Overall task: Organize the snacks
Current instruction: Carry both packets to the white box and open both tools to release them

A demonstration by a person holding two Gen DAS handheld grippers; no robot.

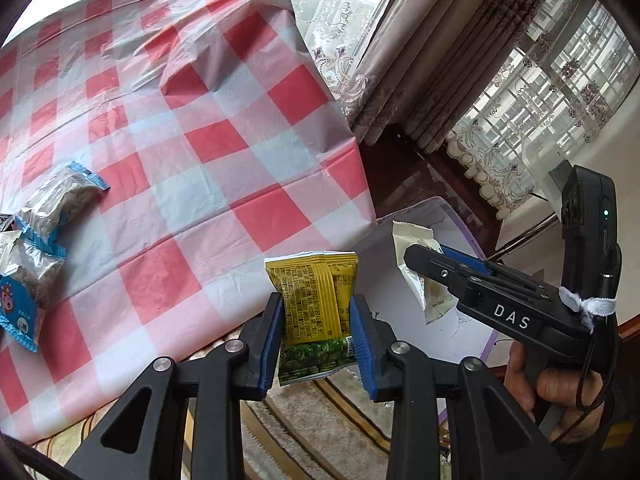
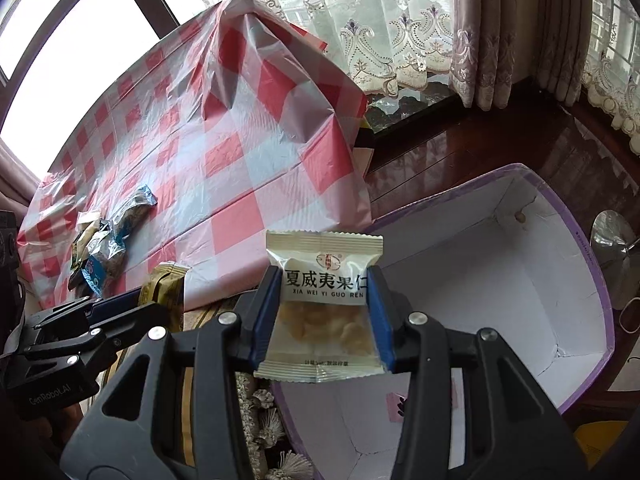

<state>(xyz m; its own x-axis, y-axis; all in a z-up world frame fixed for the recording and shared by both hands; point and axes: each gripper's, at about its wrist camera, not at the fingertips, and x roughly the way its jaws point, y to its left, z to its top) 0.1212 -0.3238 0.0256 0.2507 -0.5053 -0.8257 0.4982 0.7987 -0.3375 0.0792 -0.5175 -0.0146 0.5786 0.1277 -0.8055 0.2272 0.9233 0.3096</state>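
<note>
The left tongs clamp a crinkly yellow-and-green foil snack packet; the right tongs clamp a flat cream plastic nut packet above an open white cardboard box with purple rim. Beyond, glossy red-checked tabletop carries clear blue-edged snack bags.

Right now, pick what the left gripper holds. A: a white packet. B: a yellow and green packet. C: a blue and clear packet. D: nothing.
B: the left gripper has its blue pads pressed on both sides of the yellow and green packet, while the white packet sits in the right gripper.
</note>
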